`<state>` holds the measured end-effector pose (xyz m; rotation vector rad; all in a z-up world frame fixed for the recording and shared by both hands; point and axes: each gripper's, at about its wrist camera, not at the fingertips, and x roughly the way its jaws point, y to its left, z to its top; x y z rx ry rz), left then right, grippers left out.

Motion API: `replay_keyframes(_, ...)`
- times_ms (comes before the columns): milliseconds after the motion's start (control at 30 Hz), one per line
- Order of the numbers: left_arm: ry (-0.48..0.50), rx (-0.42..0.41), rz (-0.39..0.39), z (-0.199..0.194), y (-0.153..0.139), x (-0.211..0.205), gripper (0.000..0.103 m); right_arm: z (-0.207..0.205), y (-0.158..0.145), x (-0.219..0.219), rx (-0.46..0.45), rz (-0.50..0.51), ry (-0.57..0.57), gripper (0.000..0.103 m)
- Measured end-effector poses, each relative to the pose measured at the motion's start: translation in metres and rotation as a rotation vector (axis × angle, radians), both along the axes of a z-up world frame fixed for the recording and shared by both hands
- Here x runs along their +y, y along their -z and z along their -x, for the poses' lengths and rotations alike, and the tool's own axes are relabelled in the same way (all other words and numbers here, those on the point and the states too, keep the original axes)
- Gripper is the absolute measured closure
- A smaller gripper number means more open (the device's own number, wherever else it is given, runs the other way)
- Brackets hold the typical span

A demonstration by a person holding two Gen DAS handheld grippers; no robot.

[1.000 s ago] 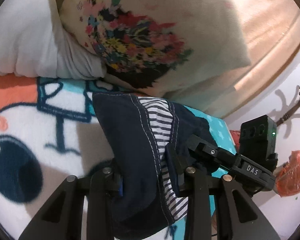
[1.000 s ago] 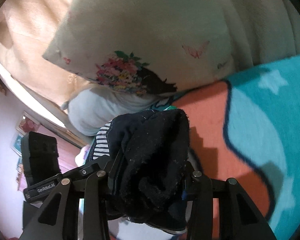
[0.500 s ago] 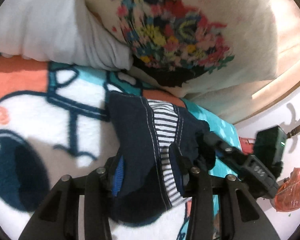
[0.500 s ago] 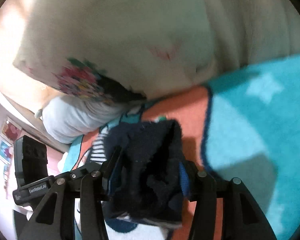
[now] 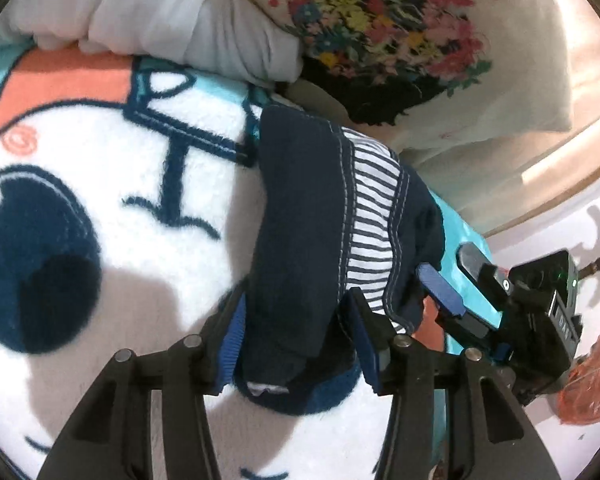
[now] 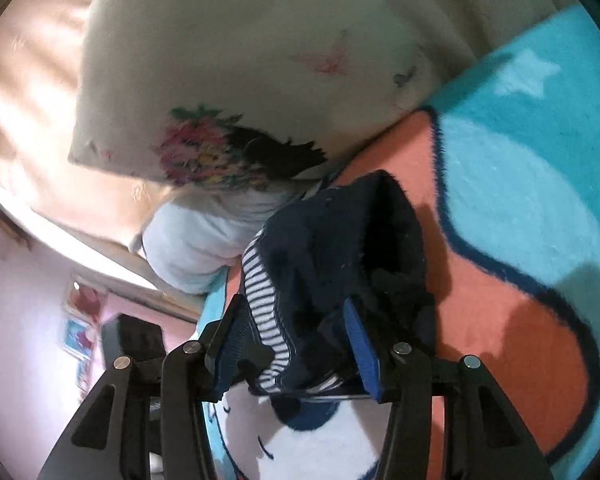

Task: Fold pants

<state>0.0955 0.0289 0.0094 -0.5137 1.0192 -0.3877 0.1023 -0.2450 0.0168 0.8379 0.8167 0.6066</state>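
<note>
The navy pants (image 5: 300, 220) with a striped white lining are a folded bundle resting on the cartoon fleece blanket (image 5: 100, 140). My left gripper (image 5: 296, 336) straddles the near end of the bundle; its jaws are opening and both blue pads (image 5: 230, 340) show beside the cloth. My right gripper (image 5: 448, 268) comes in from the right at the bundle's edge, with teal blanket showing between its fingers. In the right wrist view the pants (image 6: 332, 248) lie between the spread pads (image 6: 360, 344) of the right gripper (image 6: 296, 336), and the cloth sags loosely.
A floral pillow (image 5: 380, 20) and a white pillow (image 5: 140, 8) lie just behind the pants, close to the bundle's far end. An orange plastic bag (image 5: 592, 384) sits off the bed at the right. Blanket (image 6: 520, 160) stretches away to the right in the right wrist view.
Both grippers have sunk towards the blanket with the pants. Their jaws have spread, so the blue pads now show beside the cloth. The bundle now rests on the blanket.
</note>
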Motion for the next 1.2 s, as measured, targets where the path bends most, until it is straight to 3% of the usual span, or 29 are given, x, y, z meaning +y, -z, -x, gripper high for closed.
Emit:
replay_keyframes(67, -0.009, -0.007, 0.011, 0.001, -0.005, 0.004, 0.055, 0.003, -0.007, -0.001, -0.021, 0.028, 0.010, 0.049)
replay_keyframes(233, -0.035, -0.113, -0.039, 0.025, -0.032, 0.009, 0.053, 0.027, -0.033, -0.011, -0.099, 0.169, 0.075, 0.048)
replay_keyframes(400, -0.127, -0.317, -0.249, 0.068, -0.063, -0.001, 0.049, 0.057, -0.041, -0.014, -0.137, 0.246, 0.146, 0.047)
replay_keyframes(500, -0.184, -0.415, -0.336, 0.093, -0.076, -0.004, 0.037, 0.076, -0.044, -0.010, -0.163, 0.317, 0.176, 0.044)
replay_keyframes(567, -0.221, -0.465, -0.375, 0.105, -0.084, -0.002, 0.024, 0.086, -0.046, -0.005, -0.174, 0.359, 0.180, 0.042)
replay_keyframes(700, -0.297, -0.563, -0.439, 0.133, -0.097, -0.003, 0.016, 0.103, -0.046, 0.009, -0.186, 0.448, 0.155, 0.041)
replay_keyframes(767, -0.311, -0.578, -0.459, 0.143, -0.101, -0.001, 0.008, 0.110, -0.045, 0.017, -0.189, 0.464, 0.136, 0.041)
replay_keyframes(1200, -0.393, -0.507, -0.605, 0.175, -0.096, -0.006, 0.005, 0.150, -0.041, 0.039, -0.185, 0.558, 0.106, 0.038)
